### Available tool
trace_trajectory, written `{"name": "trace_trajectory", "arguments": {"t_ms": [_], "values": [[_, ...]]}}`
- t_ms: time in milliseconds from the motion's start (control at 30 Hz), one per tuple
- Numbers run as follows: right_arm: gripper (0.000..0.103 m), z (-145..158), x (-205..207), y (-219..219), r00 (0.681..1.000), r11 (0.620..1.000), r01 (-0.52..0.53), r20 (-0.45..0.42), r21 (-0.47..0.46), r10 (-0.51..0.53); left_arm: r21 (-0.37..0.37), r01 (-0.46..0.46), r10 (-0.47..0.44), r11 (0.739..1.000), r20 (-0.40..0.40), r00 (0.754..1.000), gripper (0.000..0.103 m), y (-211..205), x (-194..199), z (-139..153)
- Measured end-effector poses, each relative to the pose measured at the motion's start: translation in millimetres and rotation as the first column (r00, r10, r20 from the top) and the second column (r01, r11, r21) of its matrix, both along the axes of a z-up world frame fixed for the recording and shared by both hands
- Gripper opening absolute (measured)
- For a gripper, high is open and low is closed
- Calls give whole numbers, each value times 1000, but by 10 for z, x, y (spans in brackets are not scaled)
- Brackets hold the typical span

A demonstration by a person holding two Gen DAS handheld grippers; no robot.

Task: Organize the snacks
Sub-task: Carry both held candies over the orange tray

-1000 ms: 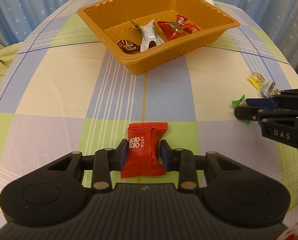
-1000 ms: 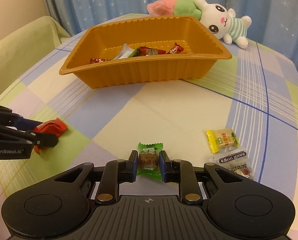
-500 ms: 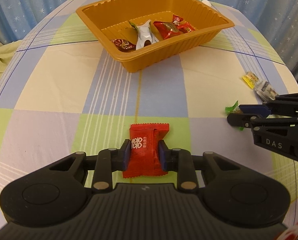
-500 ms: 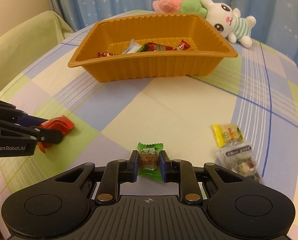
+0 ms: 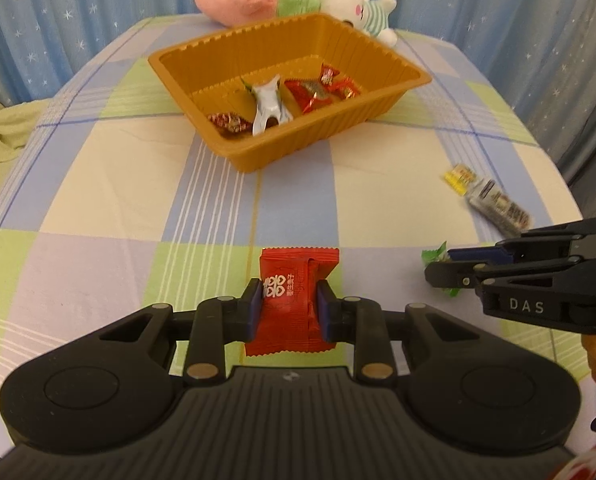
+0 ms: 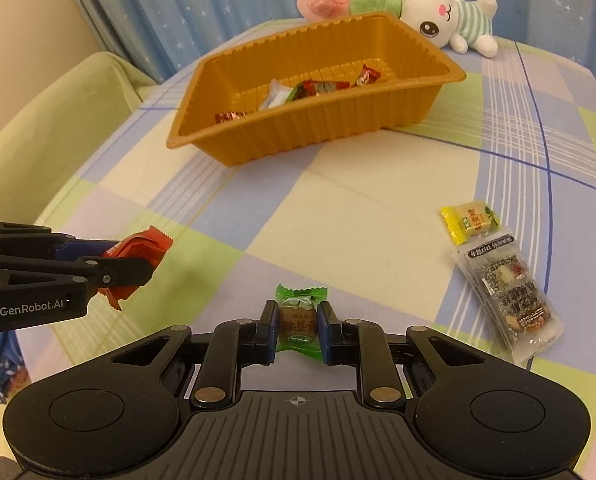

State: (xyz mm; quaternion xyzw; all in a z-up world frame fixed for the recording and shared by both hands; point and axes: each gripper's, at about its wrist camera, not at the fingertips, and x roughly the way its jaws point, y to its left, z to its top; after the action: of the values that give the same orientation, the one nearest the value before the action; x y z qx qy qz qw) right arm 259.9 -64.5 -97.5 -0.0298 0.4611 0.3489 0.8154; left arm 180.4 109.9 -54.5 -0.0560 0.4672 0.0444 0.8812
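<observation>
Both my tongs have just lifted their sweets off the cloth: left gripper (image 5: 290, 307), freshly squeezed shut, pinches the red packet (image 5: 292, 300); right gripper (image 6: 297, 326) clamps the green candy (image 6: 299, 316). Ahead waits the orange tray (image 5: 394, 110).

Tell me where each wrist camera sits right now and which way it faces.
Left wrist: rides the left tongs, angled down over the table toward the orange tray; own fingers clamp the red packet; right tongs enter from the right.
Right wrist: rides the right tongs, angled down toward the same tray; own fingers clamp the green candy; left tongs enter from the left, a bit of hand below them.
Shared: tray, plush rabbit, yellow packet, clear packet, each other's tongs.
</observation>
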Motion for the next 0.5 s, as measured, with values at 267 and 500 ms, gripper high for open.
{"name": "trace_trajectory", "arguments": {"t_ms": [267,500], "values": [[21,272,71,-47,999,998,24,42,53,-26,11,-8,7,1000,81,997,25,27,31,311],[21,534,252,-57,993,994,46,103,97,-56,27,-19,15,999,140,990,25,105,166,517]]}}
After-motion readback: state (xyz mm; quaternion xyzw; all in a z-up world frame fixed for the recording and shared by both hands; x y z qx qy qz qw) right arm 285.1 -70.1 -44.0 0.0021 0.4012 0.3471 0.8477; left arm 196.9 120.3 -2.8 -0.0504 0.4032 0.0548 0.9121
